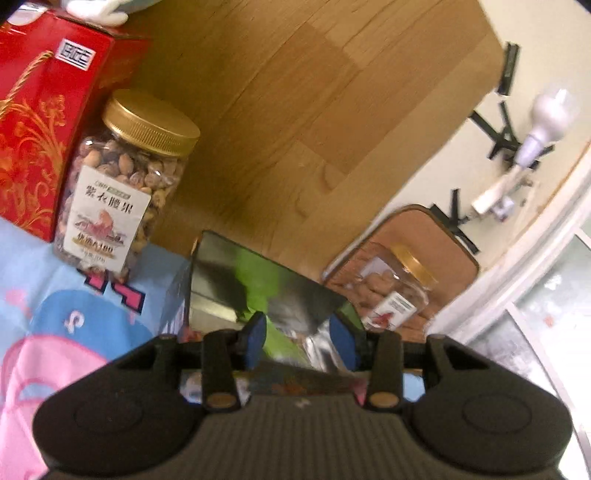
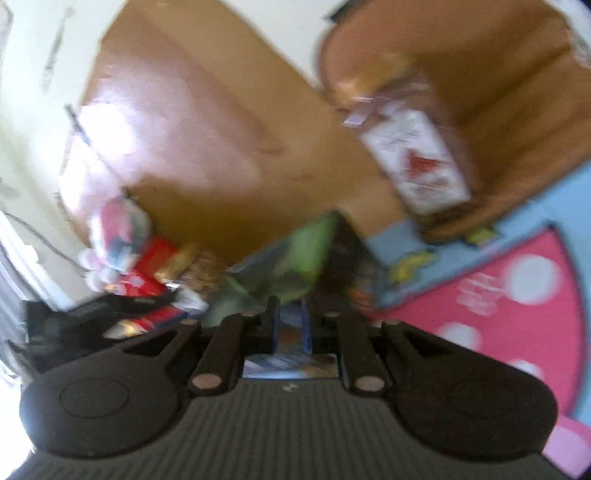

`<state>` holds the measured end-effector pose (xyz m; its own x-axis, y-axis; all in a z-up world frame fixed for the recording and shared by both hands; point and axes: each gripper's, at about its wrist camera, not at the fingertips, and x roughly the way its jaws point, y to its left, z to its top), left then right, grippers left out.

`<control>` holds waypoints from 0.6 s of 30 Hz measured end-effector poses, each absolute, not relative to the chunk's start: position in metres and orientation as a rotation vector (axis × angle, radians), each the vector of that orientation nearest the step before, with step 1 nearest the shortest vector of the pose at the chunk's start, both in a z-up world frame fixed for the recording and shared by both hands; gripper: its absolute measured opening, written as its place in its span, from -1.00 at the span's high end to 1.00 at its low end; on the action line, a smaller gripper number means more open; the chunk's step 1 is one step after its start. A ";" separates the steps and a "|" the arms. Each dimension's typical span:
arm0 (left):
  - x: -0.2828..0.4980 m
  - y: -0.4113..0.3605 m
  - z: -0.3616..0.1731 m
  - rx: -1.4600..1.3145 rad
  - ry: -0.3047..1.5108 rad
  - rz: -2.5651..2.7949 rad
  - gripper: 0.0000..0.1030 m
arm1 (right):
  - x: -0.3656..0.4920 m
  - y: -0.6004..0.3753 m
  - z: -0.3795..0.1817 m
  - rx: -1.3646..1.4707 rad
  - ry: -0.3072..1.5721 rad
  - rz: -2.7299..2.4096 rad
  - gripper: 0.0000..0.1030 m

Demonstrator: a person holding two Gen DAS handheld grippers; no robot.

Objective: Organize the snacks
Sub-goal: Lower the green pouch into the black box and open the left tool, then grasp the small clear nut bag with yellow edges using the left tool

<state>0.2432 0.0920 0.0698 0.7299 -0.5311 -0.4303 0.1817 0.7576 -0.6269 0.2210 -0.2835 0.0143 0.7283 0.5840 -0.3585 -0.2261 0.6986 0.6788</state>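
Observation:
A silver and green snack bag (image 1: pixel 273 288) lies on the blue and pink cloth (image 1: pixel 74 332). My left gripper (image 1: pixel 299 341) is open, its blue pads on either side of the bag's near end without pressing on it. The right wrist view is blurred. There the same bag (image 2: pixel 310 251) shows green and dark, and my right gripper (image 2: pixel 291 321) stands slightly open over the bag's printed edge. A nut jar with a gold lid (image 1: pixel 122 184) stands upright by a red gift box (image 1: pixel 44 122). A second jar (image 1: pixel 395 291) lies in a brown tray (image 1: pixel 443 236).
Wooden boards (image 1: pixel 295 110) stretch behind the cloth. A white plush toy (image 1: pixel 96 11) sits above the red box. In the right wrist view the lying jar (image 2: pixel 417 155) rests in the tray (image 2: pixel 498 92), and the pink dotted cloth (image 2: pixel 498 295) spreads at the right.

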 end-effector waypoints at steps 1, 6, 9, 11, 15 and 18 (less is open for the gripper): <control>0.238 0.089 0.071 -0.592 0.647 -0.445 0.25 | 0.219 -0.289 0.007 0.647 0.618 0.453 0.53; 0.212 0.052 0.056 -0.583 0.735 -0.597 0.25 | 0.221 -0.300 -0.021 0.643 0.691 0.383 0.34; 0.208 0.036 0.037 -0.603 0.802 -0.612 0.25 | 0.227 -0.288 -0.026 0.589 0.721 0.401 0.23; 0.206 0.032 0.026 -0.626 0.839 -0.595 0.25 | 0.226 -0.281 -0.023 0.542 0.731 0.429 0.48; 0.200 0.026 0.017 -0.630 0.872 -0.598 0.25 | 0.210 -0.276 -0.015 0.498 0.740 0.438 0.61; 0.192 0.015 0.015 -0.605 0.887 -0.620 0.25 | 0.189 -0.290 -0.013 0.564 0.751 0.481 0.96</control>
